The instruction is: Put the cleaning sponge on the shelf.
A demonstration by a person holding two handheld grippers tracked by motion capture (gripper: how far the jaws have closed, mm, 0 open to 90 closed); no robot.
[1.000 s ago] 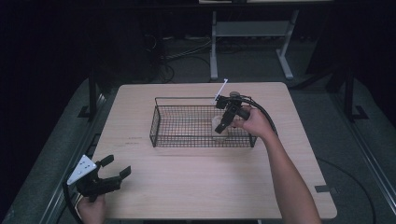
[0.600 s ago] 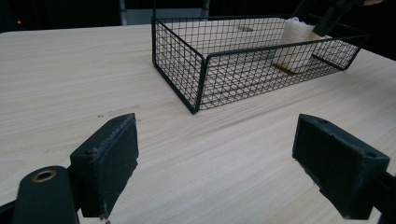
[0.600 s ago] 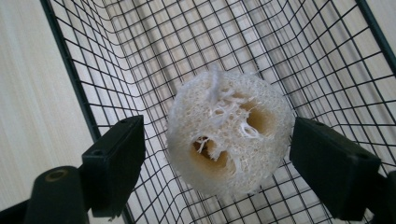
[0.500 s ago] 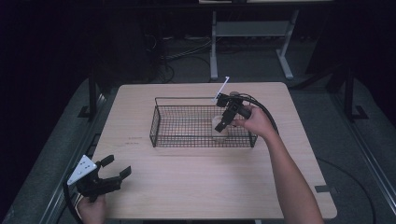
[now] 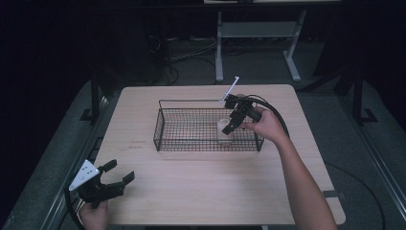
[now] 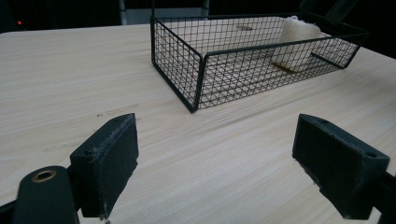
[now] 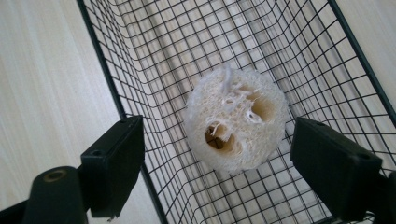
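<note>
Just below open hand-held gripper (image 7: 215, 154): loofah (image 7: 236, 116).

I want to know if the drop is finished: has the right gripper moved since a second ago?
Yes. The right gripper has lifted slightly off the loofah in the wire basket, its jaws just opened, touching nothing.

Loofah (image 6: 295, 43) foot blurred behind basket (image 6: 204, 70) mesh, right gripper (image 5: 233, 122) tips hiding its top

Wire basket (image 5: 191, 129) sits mid-table (image 5: 201, 191), toward far edge. Loofah (image 5: 225, 132) stands in basket, near its right end.
</note>
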